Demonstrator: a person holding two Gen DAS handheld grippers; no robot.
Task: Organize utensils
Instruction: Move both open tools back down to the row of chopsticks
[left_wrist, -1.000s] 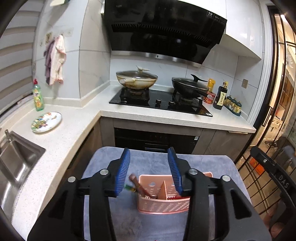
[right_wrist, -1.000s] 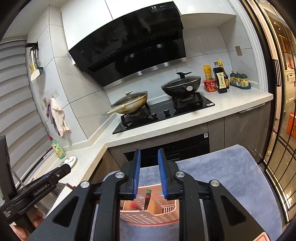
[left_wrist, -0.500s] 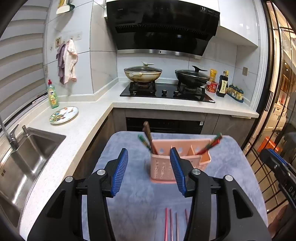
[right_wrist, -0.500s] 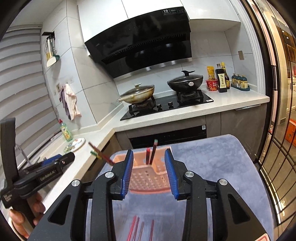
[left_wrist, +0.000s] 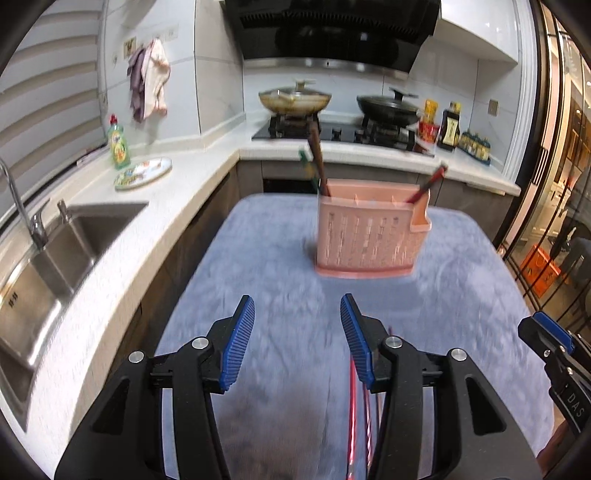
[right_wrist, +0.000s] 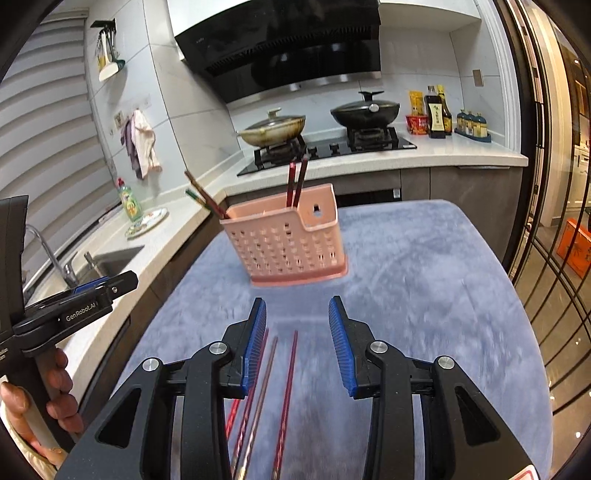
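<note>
A pink slotted utensil holder (left_wrist: 369, 232) (right_wrist: 286, 240) stands upright on a grey-blue mat (left_wrist: 280, 280) (right_wrist: 406, 266). Dark and red chopsticks (left_wrist: 317, 162) (right_wrist: 295, 181) stick out of its compartments. Several loose red chopsticks (right_wrist: 286, 391) (left_wrist: 352, 410) lie on the mat near its front edge. My left gripper (left_wrist: 297, 336) is open and empty, above the mat, short of the holder. My right gripper (right_wrist: 297, 343) is open and empty, over the loose chopsticks. The right gripper's tip shows at the left wrist view's right edge (left_wrist: 546, 336).
A white counter runs along the left with a steel sink (left_wrist: 48, 258), a green soap bottle (left_wrist: 119, 142) and a patterned plate (left_wrist: 143, 171). Behind the mat is a hob with two pans (right_wrist: 317, 118) and sauce bottles (right_wrist: 436, 110). A glass door (right_wrist: 554, 184) is on the right.
Both grippers have pulled back and up from the holder, which now stands farther away. Both sets of jaws have opened wider. The loose chopsticks now lie under the grippers.
</note>
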